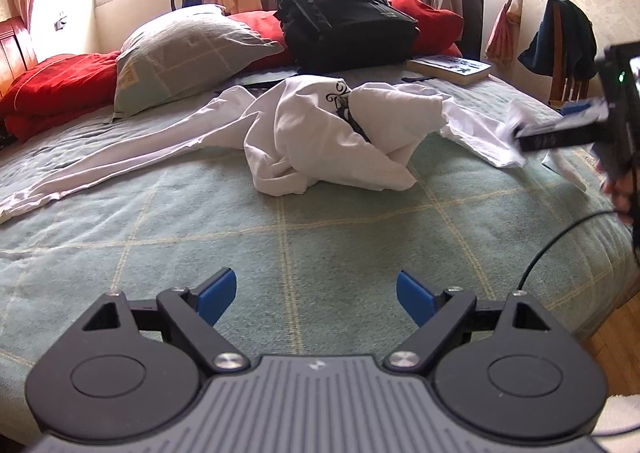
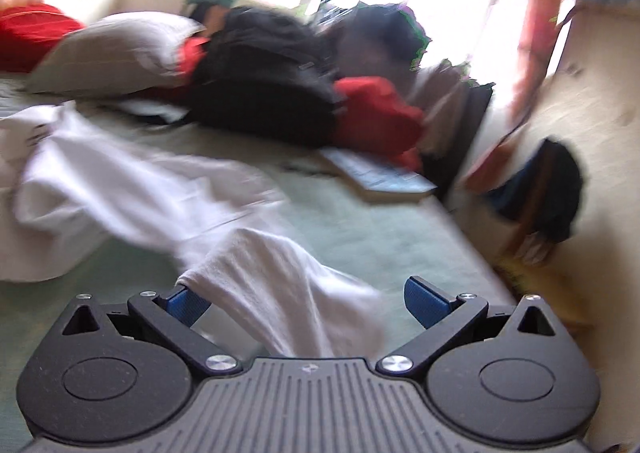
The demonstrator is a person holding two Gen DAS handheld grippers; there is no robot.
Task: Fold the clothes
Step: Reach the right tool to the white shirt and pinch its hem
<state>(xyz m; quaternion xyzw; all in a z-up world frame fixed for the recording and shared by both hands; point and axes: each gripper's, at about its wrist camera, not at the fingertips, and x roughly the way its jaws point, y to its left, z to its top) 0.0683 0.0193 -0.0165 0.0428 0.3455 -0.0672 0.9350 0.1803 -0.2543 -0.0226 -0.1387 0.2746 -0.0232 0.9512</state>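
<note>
- On the green checked bedspread, the white shirt lies crumpled in a heap at the middle, one long sleeve trailing off toward nine o'clock and a loose edge reaching toward three o'clock. Behind it, at twelve o'clock, sit a black backpack, a pale pillow, red bedding and a book, all clear of the shirt.
- The job, as I judge it, has barely started: the garment needs spreading flat before any fold will hold, so the sensible step is to draw the bunched body open rather than crease it as it lies.
- The right gripper is over the three o'clock edge; its own view shows the jaws spread wide with a strip of white cloth running between them, lying against the left blue pad and apart from the right one. I would not call that a grip. The view is smeared, so whether the cloth is slipping out or about to be taken I cannot say.
- To do it well, that gripper should close on a single layer near the hem, then pull outward and low so the heap unrolls instead of lifting whole.
- The left gripper hangs at six o'clock, well short of the shirt, jaws wide and empty over bare bedspread. It would serve best pinning or taking the opposite side, toward the sleeve.
- The printed black motif is a handy marker for which face is up.
</note>
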